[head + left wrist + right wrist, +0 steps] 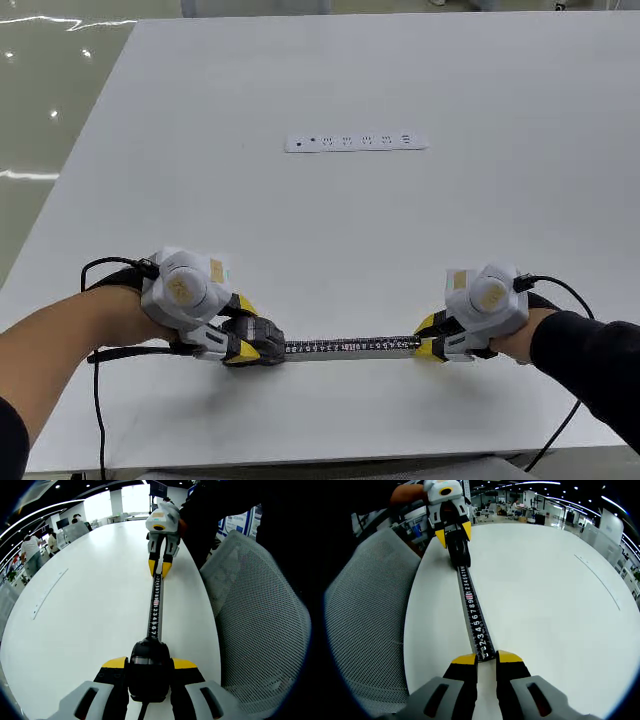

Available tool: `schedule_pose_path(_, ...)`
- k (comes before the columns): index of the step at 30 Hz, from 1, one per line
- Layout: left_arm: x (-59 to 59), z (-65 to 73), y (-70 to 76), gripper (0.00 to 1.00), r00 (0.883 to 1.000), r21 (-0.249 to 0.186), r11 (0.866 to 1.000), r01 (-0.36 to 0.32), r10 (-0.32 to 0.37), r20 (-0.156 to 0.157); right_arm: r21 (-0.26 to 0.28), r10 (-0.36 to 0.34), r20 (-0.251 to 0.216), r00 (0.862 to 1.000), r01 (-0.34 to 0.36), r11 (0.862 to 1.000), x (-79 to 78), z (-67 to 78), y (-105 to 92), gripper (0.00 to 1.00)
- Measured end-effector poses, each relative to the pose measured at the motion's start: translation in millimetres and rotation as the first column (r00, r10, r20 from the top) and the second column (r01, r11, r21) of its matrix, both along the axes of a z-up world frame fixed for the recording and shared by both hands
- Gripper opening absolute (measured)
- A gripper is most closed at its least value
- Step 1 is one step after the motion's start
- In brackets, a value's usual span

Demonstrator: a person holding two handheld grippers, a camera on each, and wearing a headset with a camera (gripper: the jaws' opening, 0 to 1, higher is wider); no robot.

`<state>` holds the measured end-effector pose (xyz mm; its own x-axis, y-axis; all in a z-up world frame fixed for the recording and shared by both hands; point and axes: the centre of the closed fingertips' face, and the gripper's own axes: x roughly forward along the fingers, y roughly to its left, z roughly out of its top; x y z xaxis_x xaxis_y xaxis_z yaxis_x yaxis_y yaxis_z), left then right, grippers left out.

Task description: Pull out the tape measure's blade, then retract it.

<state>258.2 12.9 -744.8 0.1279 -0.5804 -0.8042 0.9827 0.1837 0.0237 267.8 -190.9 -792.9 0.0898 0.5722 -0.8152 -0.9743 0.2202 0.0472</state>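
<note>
Left tool (245, 345), low on the left of the head view, is clamped around the black tape measure case (262, 340). In the left gripper view its yellow-tipped jaws press on either side of the case at the bottom centre. The right tool (428, 338), low on the right of the head view, is closed on the free end of the blade (350, 346). In the right gripper view the blade's tip sits in the narrow gap between the yellow jaw tips.

The blade is drawn out and runs straight from one tool to the other, with its printed numbers facing up. It lies low along the near edge of the white table (350, 230); I cannot tell whether it rests on the surface or hangs just above it.

A white power strip (356, 142) lies well apart from all this, in the upper middle of the head view. A grey mesh chair (260, 620) stands beside the table edge on the right of the left gripper view. A black cable (97, 400) trails from the left tool down off the table's near edge.
</note>
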Motion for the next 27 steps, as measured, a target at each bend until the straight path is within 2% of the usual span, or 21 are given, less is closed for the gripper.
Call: schedule_pose_path(27, -1.2, 0.3, 1.1, 0.28, 1.0, 0.002, 1.0, 0.004, -0.004, 0.004, -0.01, -0.013, -0.001, 1.0, 0.013, 1.0, -0.5, -0.1, -9.8, 0.08)
